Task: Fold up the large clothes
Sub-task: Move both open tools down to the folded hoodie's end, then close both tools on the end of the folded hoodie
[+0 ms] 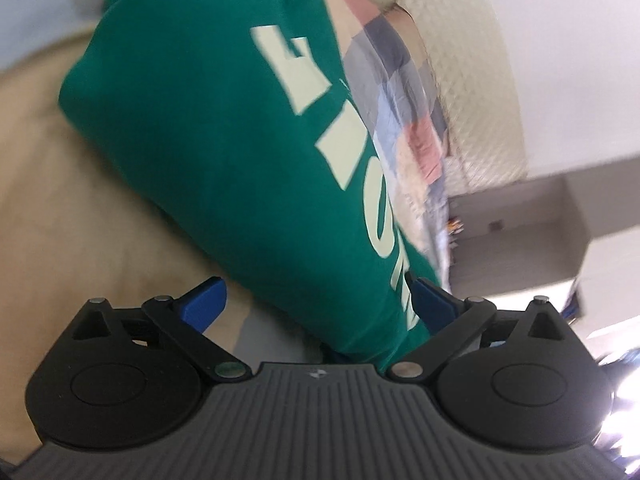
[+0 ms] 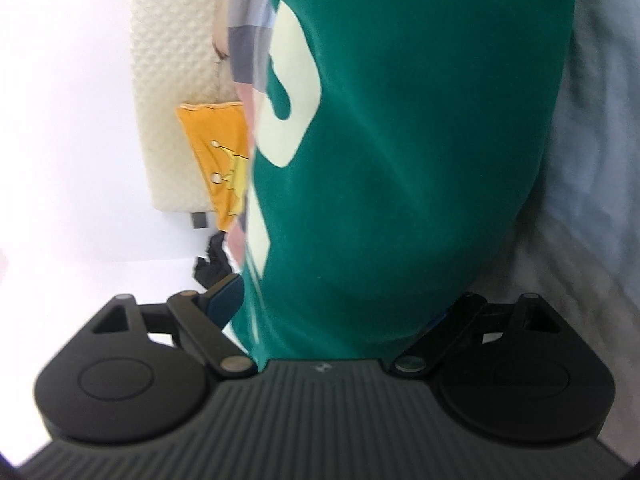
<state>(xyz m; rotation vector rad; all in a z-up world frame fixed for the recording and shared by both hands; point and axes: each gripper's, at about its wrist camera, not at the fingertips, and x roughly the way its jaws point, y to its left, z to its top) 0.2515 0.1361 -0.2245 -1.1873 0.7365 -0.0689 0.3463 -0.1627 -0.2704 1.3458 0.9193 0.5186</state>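
I see the green sweatshirt filling centre frame between both grippers' spread jaws. Left gripper: jaws apart, cloth between. Right gripper: likewise. Only the right view shows the orange cushion, centre left.

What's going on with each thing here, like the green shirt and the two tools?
Green garment: bunched, lying between the fingers of both tools.
Left tool: jaws wide apart, cloth between them.
Right tool: jaws wide apart, cloth between them, far finger mostly hidden.
Checked sheet: spread flat beneath the garment.
Orange cushion: leaning on the cream headboard.
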